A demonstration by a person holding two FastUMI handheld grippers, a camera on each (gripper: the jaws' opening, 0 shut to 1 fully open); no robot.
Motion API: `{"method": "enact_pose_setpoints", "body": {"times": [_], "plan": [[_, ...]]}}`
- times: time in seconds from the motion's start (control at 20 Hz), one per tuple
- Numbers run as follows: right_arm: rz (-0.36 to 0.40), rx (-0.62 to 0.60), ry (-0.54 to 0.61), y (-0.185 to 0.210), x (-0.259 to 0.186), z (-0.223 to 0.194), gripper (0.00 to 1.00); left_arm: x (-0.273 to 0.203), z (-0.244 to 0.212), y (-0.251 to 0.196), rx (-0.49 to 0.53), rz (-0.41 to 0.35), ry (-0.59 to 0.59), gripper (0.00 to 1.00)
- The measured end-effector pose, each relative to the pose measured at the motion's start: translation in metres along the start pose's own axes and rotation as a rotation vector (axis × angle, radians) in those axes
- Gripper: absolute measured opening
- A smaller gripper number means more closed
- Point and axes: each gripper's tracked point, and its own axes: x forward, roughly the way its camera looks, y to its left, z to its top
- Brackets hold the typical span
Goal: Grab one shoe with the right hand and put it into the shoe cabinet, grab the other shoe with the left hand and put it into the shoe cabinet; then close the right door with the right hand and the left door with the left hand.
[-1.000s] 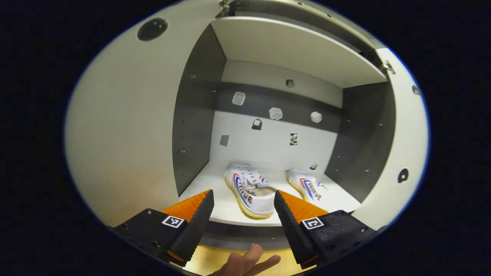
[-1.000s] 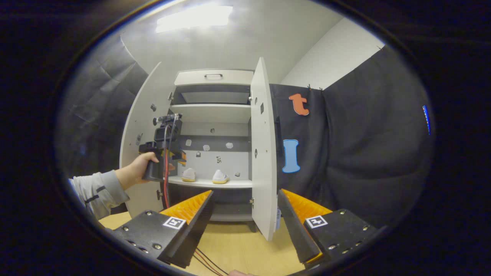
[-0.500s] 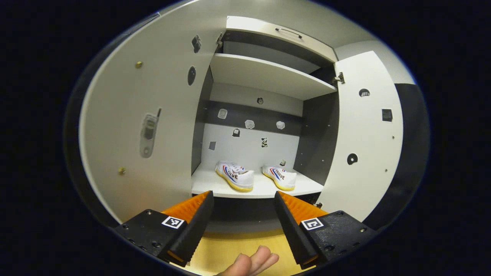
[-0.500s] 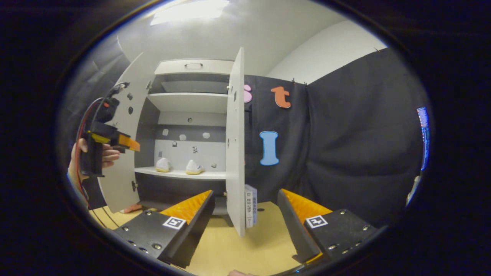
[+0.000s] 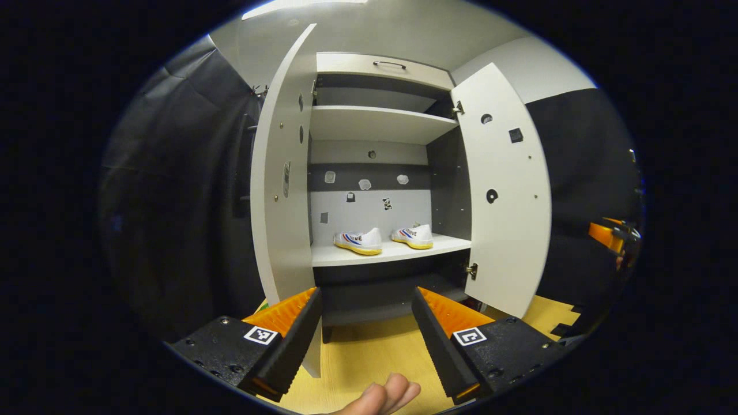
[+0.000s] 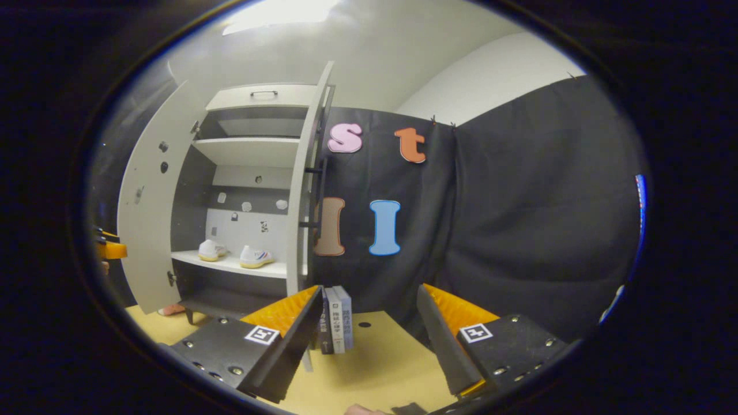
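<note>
Already, in your left gripper view, both shoes sit side by side on the cabinet's middle shelf (image 5: 392, 253), the left shoe (image 5: 358, 241) and the right shoe (image 5: 413, 235) with their heels toward you, so the loading looks done and only the doors remain. Your left gripper (image 5: 366, 328) hangs with its fingers apart and nothing between them, facing the open cabinet, with the shoes well beyond it. The left door (image 5: 282, 196) stands wide open just past your left finger, the right door (image 5: 507, 190) swung out on the other side. In your right gripper view, your right gripper (image 6: 369, 331) is likewise spread and empty, aimed at the booth wall beside the cabinet; the right door (image 6: 302, 184) shows edge-on just left of it, near enough to push shut, I judge. Some books (image 6: 337, 320) stand on the floor between the fingers.
</note>
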Motion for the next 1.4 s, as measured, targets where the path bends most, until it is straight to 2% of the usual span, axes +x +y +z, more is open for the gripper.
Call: {"method": "enact_pose_setpoints", "body": {"times": [0.15, 0.35, 0.5, 0.7, 0.8, 0.95, 1.15, 1.3, 1.4], "plan": [[0.043, 0.002, 0.015, -0.012, 0.030, 0.017, 0.98, -0.029, -0.007, 0.010, -0.028, 0.013, -0.028, 0.91], [0.159, 0.008, 0.073, -0.024, 0.081, 0.020, 0.99, -0.054, 0.003, 0.044, -0.026, 0.075, -0.068, 0.91], [0.208, 0.005, 0.109, -0.032, 0.121, 0.024, 0.98, -0.067, 0.008, 0.065, -0.033, 0.097, -0.090, 0.91], [0.242, 0.085, 0.091, -0.027, 0.158, 0.050, 0.98, -0.073, 0.006, 0.083, -0.039, 0.108, -0.087, 0.91], [0.207, 0.077, 0.102, -0.028, 0.175, 0.054, 0.98, -0.073, 0.001, 0.086, -0.038, 0.107, -0.080, 0.91], [0.198, 0.064, 0.147, -0.010, 0.192, 0.051, 0.98, -0.071, -0.009, 0.086, -0.056, 0.086, -0.052, 0.91], [0.284, 0.081, 0.143, 0.039, 0.194, 0.061, 0.99, -0.070, -0.018, 0.096, -0.048, 0.112, -0.020, 0.91], [0.258, 0.067, 0.132, 0.045, 0.196, 0.065, 0.91, -0.077, -0.015, 0.104, -0.054, 0.136, -0.033, 0.91], [0.267, 0.089, 0.137, 0.057, 0.188, 0.064, 0.94, -0.076, -0.013, 0.103, -0.055, 0.131, -0.045, 0.91]]}}
